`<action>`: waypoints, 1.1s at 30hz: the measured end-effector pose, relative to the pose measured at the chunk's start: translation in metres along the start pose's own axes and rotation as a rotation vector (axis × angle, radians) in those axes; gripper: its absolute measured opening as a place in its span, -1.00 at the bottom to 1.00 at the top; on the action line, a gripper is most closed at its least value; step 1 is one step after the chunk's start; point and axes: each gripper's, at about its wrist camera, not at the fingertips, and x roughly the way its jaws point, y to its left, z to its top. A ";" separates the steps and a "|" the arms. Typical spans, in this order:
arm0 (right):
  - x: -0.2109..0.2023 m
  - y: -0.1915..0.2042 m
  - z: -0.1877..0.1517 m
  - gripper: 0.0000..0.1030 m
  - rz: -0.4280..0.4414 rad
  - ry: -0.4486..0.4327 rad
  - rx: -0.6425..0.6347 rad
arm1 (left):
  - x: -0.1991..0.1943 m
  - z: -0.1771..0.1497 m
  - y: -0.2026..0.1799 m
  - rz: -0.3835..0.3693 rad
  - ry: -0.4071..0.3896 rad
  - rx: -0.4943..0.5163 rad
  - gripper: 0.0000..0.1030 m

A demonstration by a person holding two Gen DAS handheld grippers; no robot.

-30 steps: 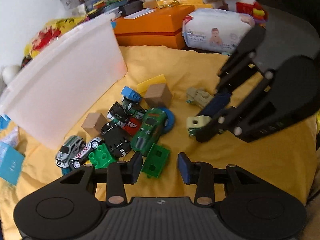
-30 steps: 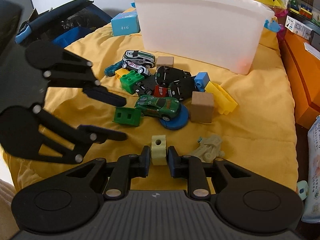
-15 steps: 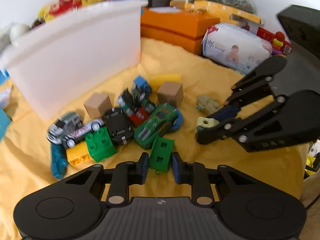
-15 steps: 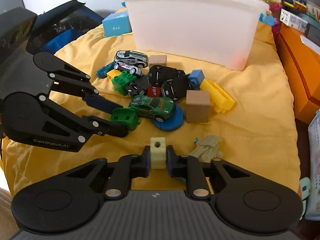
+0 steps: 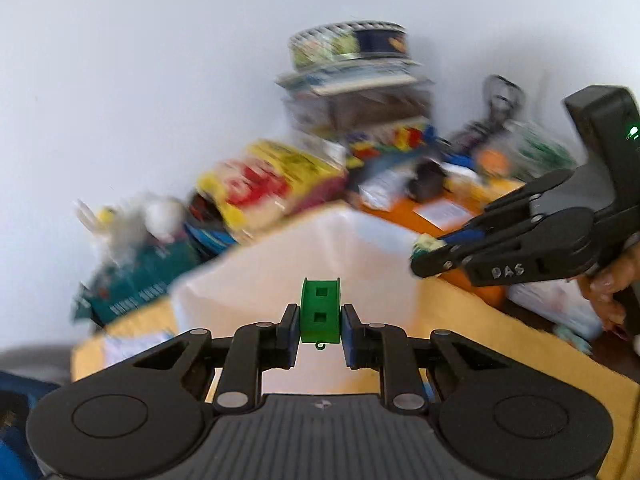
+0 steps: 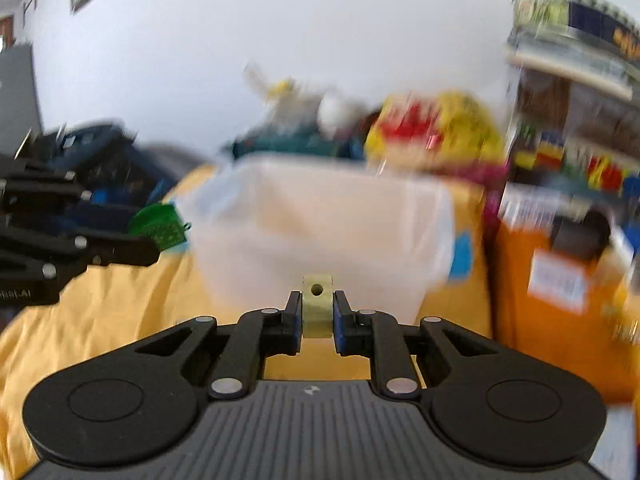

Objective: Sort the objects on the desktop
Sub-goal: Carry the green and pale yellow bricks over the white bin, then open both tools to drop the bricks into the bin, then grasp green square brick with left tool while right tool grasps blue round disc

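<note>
My left gripper [image 5: 320, 330] holds a green two-hole block [image 5: 320, 304] between its blue pads, its jaws still closing on it, lifted in front of the white plastic bin [image 5: 276, 268]. My right gripper [image 6: 317, 318] is shut on a pale yellow block with a round hole [image 6: 317, 300], also raised before the bin [image 6: 340, 216]. Each gripper shows in the other's view: the right gripper [image 5: 426, 254] comes in from the right with the pale block [image 5: 427, 243], the left gripper [image 6: 154, 242] from the left with the green block [image 6: 158, 222]. The toy pile is out of view.
The bin stands on a yellow cloth [image 6: 100, 312]. An orange box [image 6: 560, 320] sits to its right, and stacked toy boxes and bags [image 5: 272, 184] line the wall behind. A dark blue bag [image 6: 100, 152] lies at the left. A hand [image 5: 604, 292] grips the right tool's handle.
Both grippers rose from the toy pile toward the bin, carrying their blocks. The left jaws shut on the green block during this second. The views are now blurred.
</note>
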 end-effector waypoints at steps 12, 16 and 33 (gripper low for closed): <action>0.069 -0.002 0.023 -0.42 -0.047 0.066 0.044 | 0.080 0.004 0.022 0.065 0.121 -0.177 -0.17; 0.053 0.010 0.009 -0.27 -0.019 0.079 -0.004 | 0.049 -0.013 0.014 0.096 0.103 -0.232 -0.02; 0.002 0.028 -0.090 0.04 0.055 0.240 0.068 | 0.007 -0.115 -0.061 -0.005 0.303 -0.366 0.41</action>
